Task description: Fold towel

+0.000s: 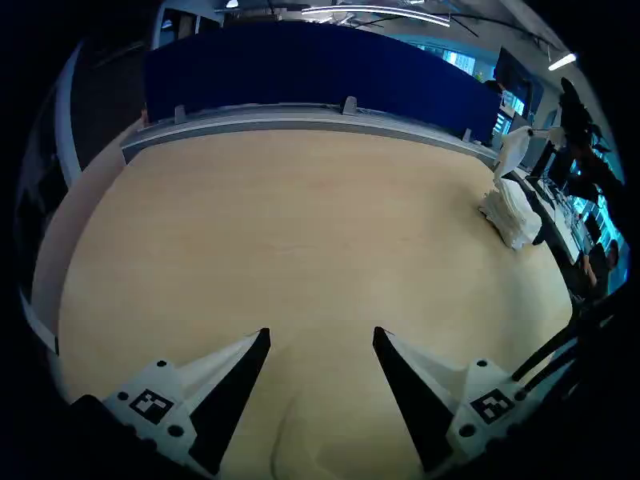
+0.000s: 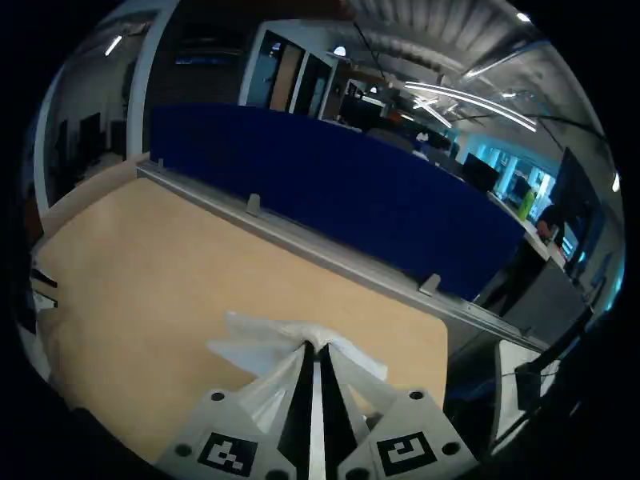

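Note:
A white towel [image 1: 512,214] lies crumpled near the far right edge of the light wooden table [image 1: 280,224]. One corner of it [image 1: 514,150] is pulled up above the heap. In the left gripper view my left gripper [image 1: 320,332] hovers over bare table, open, nothing between its fingers, well apart from the towel. In the right gripper view my right gripper [image 2: 318,346] is shut on a bunched fold of the towel [image 2: 268,340], and cloth spreads out to both sides of the fingertips above the table [image 2: 144,272].
A blue divider panel [image 1: 320,72] on a grey rail [image 1: 304,120] borders the table's far side, also seen as the divider [image 2: 336,184]. The table ends just right of the towel. Office desks and a person [image 2: 544,232] are beyond it.

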{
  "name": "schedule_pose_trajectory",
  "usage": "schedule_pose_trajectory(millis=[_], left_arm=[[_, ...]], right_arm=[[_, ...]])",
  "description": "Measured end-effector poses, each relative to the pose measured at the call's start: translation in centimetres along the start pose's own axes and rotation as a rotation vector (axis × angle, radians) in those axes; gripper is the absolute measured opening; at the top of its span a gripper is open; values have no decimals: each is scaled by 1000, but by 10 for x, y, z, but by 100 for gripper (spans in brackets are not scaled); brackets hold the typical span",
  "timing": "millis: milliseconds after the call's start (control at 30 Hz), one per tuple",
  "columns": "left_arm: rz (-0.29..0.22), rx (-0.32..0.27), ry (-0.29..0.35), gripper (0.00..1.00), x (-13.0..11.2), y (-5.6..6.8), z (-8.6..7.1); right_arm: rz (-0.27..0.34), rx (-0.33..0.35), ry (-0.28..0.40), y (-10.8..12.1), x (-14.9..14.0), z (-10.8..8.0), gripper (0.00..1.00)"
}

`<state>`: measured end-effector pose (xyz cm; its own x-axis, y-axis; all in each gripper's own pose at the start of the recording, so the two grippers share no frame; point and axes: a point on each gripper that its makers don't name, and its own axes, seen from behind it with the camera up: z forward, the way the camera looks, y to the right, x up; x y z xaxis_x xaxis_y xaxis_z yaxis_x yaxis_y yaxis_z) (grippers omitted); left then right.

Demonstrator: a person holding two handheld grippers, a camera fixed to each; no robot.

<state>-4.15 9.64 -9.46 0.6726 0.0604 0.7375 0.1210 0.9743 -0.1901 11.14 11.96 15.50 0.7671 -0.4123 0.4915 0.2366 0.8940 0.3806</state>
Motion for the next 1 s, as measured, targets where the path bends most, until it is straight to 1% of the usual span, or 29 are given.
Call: schedule_pose_trajectory(millis=[200, 500, 767, 1000], left_arm=[[8, -8, -2, 95, 1, 5, 3], [22, -16, -12, 95, -1, 9, 0], [33, -17, -18, 95, -2, 12, 0], [44, -11, -21, 95, -4, 11, -2]], right_arm=[[34, -18, -27, 8, -30, -14, 5], [81, -50, -103, 18, -94, -32, 5], [163, -71, -167, 15, -153, -37, 5], [238, -111, -213, 17, -193, -36, 5]])
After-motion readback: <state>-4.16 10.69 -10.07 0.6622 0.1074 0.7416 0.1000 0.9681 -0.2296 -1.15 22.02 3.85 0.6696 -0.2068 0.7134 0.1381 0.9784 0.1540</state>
